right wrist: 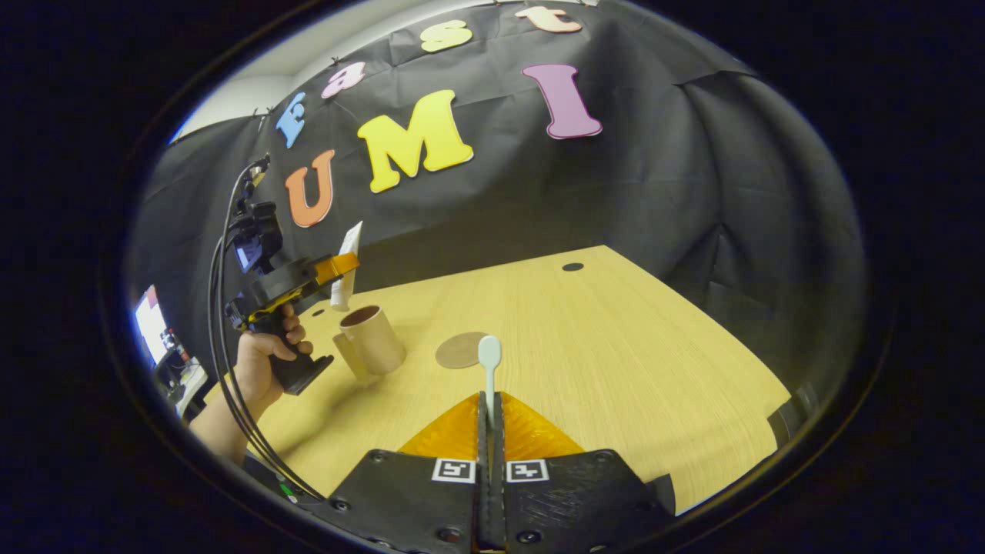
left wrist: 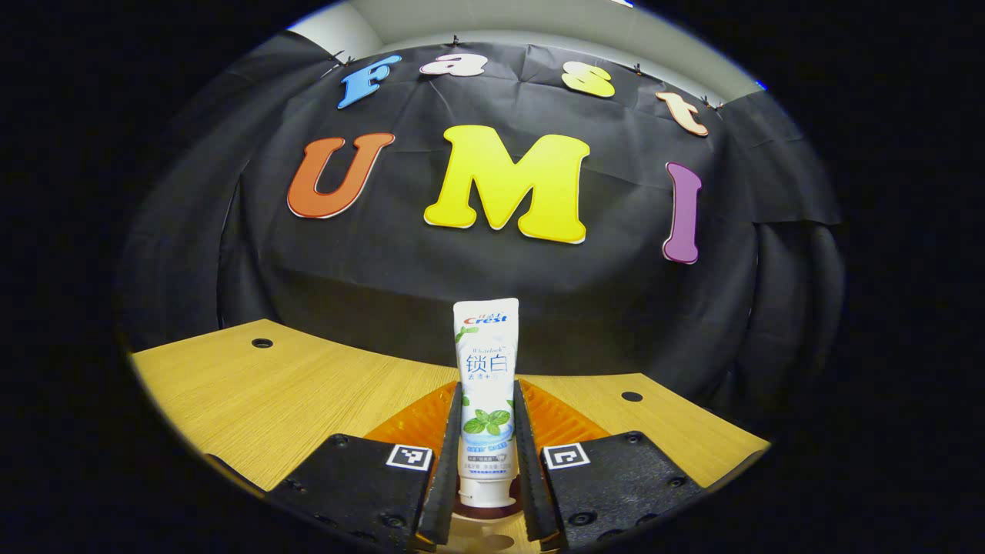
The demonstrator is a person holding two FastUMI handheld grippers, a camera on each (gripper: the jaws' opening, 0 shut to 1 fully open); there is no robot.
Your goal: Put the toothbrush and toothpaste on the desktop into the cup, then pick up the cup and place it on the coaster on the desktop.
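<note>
Two grippers each pinch one item above the wooden desktop. Right gripper clamps a pale toothbrush, its end pointing up. Beyond lie a round coaster and a tan cup. Left gripper squeezes a white toothpaste tube, cap down, held just above the cup.

The toothpaste is a white tube with red and blue lettering, green mint leaves and a pale blue band low down; its cap is white. The toothbrush is pale mint-white. The cup is tan outside and brown inside, and the coaster, at its 3 o'clock, is dull brown. The table is light wood with fine grain and black round holes.
</note>
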